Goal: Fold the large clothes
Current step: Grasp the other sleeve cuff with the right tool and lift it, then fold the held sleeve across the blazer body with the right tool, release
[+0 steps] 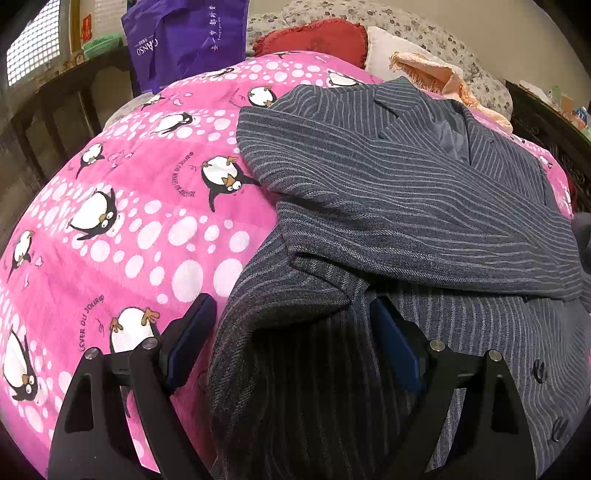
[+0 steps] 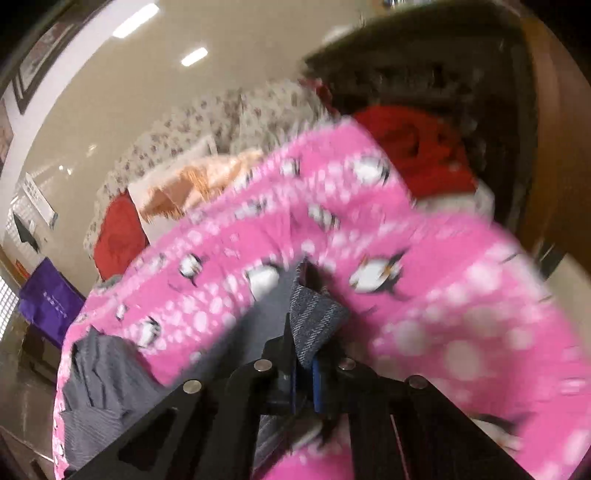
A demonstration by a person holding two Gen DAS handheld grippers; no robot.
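A dark grey pinstriped jacket (image 1: 388,192) lies on a pink penguin-print blanket (image 1: 129,221), one sleeve folded across its front. My left gripper (image 1: 291,314) stands open low over the jacket's near left edge. A raised fold of the cloth sits between its blue pads (image 1: 395,343), and no squeeze shows. In the blurred right wrist view, my right gripper (image 2: 304,354) is shut on a corner of the grey jacket cloth (image 2: 317,317), held above the blanket (image 2: 443,295). More of the jacket (image 2: 103,376) lies at the lower left.
At the head of the bed are a red cushion (image 1: 317,38), a peach fringed cloth (image 1: 428,74) and floral bedding (image 1: 424,29). A purple bag (image 1: 184,40) hangs at the far left, above dark wooden furniture (image 1: 55,110). Red fabric (image 2: 417,155) lies beyond the blanket.
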